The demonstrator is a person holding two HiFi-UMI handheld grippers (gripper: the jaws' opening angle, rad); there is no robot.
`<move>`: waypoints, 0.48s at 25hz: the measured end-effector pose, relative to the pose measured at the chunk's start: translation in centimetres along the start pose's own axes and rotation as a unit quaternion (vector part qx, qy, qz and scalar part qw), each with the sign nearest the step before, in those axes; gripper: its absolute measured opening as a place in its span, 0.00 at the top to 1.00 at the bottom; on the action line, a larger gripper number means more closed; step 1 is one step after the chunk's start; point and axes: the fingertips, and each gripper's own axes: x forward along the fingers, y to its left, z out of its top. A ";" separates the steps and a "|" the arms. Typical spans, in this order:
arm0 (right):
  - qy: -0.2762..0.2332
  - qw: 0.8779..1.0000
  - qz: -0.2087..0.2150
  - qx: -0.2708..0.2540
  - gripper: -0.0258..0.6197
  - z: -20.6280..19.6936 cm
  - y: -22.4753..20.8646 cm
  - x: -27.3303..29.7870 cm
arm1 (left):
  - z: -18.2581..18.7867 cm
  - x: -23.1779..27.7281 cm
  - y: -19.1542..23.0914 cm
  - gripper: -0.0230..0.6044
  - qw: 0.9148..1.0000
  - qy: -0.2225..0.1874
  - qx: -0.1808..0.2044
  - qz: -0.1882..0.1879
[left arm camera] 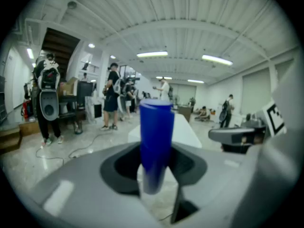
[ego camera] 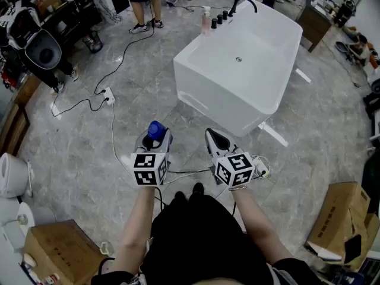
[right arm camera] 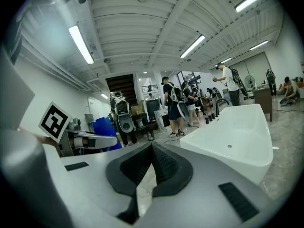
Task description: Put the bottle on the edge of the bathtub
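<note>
A blue bottle (ego camera: 156, 129) stands upright between the jaws of my left gripper (ego camera: 154, 142), which is shut on it, low over the floor in front of me. In the left gripper view the blue bottle (left arm camera: 156, 141) fills the middle and hides part of the white bathtub (left arm camera: 186, 128) behind it. The bathtub (ego camera: 196, 55) stands ahead and slightly to the right, some distance from both grippers. My right gripper (ego camera: 216, 140) is level with the left one, its jaws closed together with nothing in them. In its own view the right gripper (right arm camera: 152, 161) points toward the bathtub (right arm camera: 237, 141).
A pink pump bottle (ego camera: 206, 21), black knobs (ego camera: 219, 19) and a black faucet (ego camera: 243, 3) sit at the tub's far end. A power strip (ego camera: 107, 94) with cables lies on the floor to the left. Cardboard boxes (ego camera: 59, 251) (ego camera: 341, 218) flank me. People (ego camera: 142, 5) stand beyond.
</note>
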 end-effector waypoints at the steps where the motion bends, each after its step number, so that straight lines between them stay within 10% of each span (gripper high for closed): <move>1: 0.001 1.000 0.002 -0.001 0.96 0.0 -0.4 0.2 | 0.1 0.5 -0.2 0.71 1.000 0.000 0.001 0.000; 12: -0.009 0.999 0.021 0.027 0.96 -0.1 -2.8 1.1 | 1.0 3.7 -1.2 0.71 1.000 0.002 0.003 0.005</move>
